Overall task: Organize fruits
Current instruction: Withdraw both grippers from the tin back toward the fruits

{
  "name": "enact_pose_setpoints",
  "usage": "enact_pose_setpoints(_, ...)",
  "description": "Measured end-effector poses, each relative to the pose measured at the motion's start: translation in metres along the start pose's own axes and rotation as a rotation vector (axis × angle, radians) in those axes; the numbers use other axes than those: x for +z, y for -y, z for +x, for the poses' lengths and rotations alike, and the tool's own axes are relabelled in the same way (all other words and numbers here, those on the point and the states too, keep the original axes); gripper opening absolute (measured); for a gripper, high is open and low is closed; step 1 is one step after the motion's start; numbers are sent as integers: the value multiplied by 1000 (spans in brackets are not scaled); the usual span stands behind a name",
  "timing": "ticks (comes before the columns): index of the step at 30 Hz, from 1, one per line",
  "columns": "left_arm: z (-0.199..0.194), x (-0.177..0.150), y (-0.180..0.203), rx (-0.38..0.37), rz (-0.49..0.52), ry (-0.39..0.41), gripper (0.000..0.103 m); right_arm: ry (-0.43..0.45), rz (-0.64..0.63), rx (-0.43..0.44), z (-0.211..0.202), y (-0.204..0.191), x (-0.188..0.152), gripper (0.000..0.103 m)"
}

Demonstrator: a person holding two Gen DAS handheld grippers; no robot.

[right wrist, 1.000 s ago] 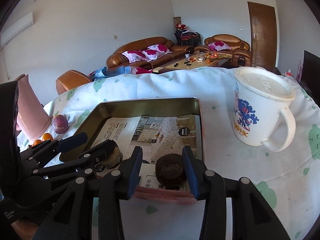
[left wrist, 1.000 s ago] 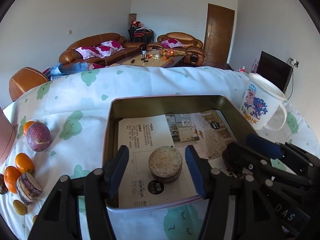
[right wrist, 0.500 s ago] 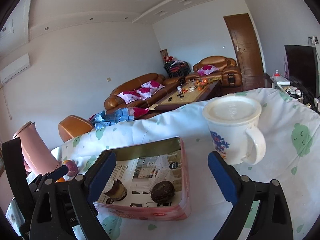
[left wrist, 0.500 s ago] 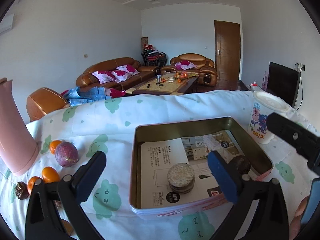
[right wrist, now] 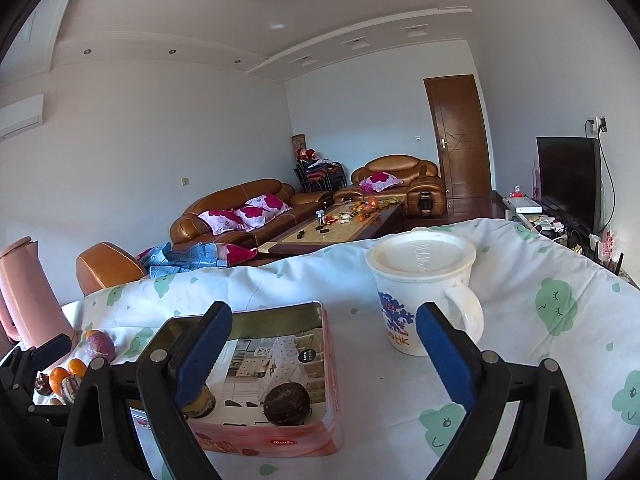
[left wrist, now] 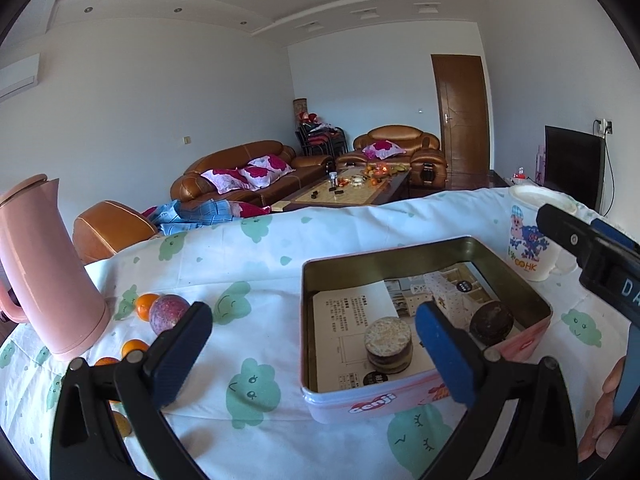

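A pink metal tin (left wrist: 516,276) (right wrist: 332,364) lined with printed paper holds a cut pale-topped fruit piece (left wrist: 388,344) (right wrist: 200,402) and a dark round fruit (left wrist: 491,322) (right wrist: 286,404). My left gripper (left wrist: 314,346) is open and empty, raised above the tin's near left corner. My right gripper (right wrist: 322,346) is open and empty, above the tin's right edge. A purple fruit (left wrist: 168,313) (right wrist: 100,345) and small oranges (left wrist: 144,306) (right wrist: 60,376) lie on the cloth to the left.
A pink jug (left wrist: 44,272) (right wrist: 28,292) stands at the left by the fruit. A white lidded mug (right wrist: 424,292) (left wrist: 532,236) stands right of the tin. The table has a white cloth with green clouds (left wrist: 252,392). Sofas and a coffee table lie beyond.
Both grippers opened, letting go of the cut piece and the dark fruit in the tin, then rose and pulled back from it.
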State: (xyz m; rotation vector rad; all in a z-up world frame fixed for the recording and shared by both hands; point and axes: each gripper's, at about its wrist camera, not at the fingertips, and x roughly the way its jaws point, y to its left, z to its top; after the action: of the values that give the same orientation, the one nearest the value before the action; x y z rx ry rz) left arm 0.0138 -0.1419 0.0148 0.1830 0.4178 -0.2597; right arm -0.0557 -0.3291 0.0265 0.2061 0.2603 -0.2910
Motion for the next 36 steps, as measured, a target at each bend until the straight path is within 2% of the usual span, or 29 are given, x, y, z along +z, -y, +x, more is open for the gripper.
enact_pose_setpoints(3,-3,-4,-9,0,-37,-1,103,12,-7,-9,-7,-3,-2,94)
enact_pose_setpoints(7,-7,-8,-20,1,-76,-12,103,-15,26,14,-10,-8,-6,94)
enact_pose_setpoints(14,-18,-17,-41,14,-101,-16,103,-22,22,40,-21,-27,-14,94)
enact_pose_setpoints(36,-39,-36,-106,81,-96,-24,103,-77,-39,137,-41,-115,-38,94)
